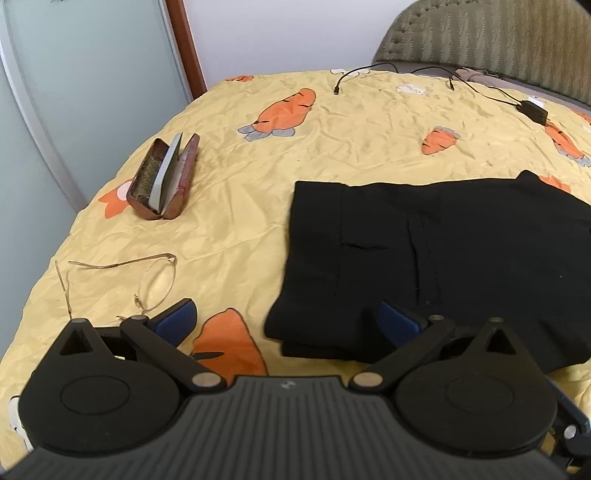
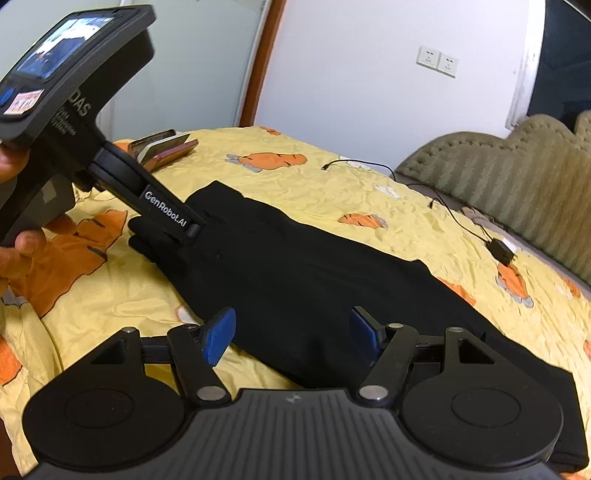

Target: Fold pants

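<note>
Jaws spread above smooth black folded pants (image 1: 443, 251)

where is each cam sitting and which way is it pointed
Left wrist: sits on the left gripper, low over the bed, facing the headboard; its open blue-padded fingers frame the black pants, with eyeglasses and an open glasses case to the left.
Right wrist: sits on the right gripper, open over the pants, looking across them at the left gripper's arm and the person's hand.
Shared: pants, glasses case, bed, headboard, black cable.
</note>
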Tool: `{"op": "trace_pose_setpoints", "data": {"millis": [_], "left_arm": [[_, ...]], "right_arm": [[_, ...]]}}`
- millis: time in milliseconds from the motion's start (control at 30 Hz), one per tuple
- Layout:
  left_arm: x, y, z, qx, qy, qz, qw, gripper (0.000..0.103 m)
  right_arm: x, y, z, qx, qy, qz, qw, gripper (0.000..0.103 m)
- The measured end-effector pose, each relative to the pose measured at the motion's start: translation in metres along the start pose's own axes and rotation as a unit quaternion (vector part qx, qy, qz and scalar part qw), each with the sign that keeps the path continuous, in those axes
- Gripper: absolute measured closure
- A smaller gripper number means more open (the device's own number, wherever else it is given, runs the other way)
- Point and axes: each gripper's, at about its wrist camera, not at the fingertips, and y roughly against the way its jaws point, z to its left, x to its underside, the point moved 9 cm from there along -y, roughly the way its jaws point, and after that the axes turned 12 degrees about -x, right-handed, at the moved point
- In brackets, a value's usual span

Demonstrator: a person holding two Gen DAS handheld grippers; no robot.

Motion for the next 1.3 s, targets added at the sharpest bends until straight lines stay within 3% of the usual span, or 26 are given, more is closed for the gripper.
{"op": "trace_pose_setpoints", "data": {"millis": [367, 600, 733, 1033, 1300], "left_arm": [[0.002, -0.006, 0.010, -0.003, 0.003, 0.002, 1.0000, 0.000], [-0.002, -0.018, 0.051, -0.015, 0.049, 0.016, 0.9985, 0.000], [-0.002, -0.022, 0.068, -0.022, 0.060, 0.018, 0.9978, 0.000], [0.002, -0.027, 0.087, -0.033, 0.072, 0.025, 0.9965, 0.000], [-0.002, -0.029, 0.081, -0.026, 0.057, 0.030, 0.9976, 0.000]], "right_arm": [[-0.005, -0.006, 0.013, 0.001, 0.020, 0.005, 1.000, 0.035], [-0.016, -0.015, 0.041, 0.032, 0.113, -0.001, 0.993, 0.035], [-0.023, -0.024, 0.062, 0.002, 0.144, -0.005, 0.990, 0.035], [-0.029, -0.059, 0.111, 0.025, 0.285, 0.000, 0.958, 0.035], [-0.026, -0.081, 0.115, 0.049, 0.332, 0.019, 0.942, 0.037]]}}
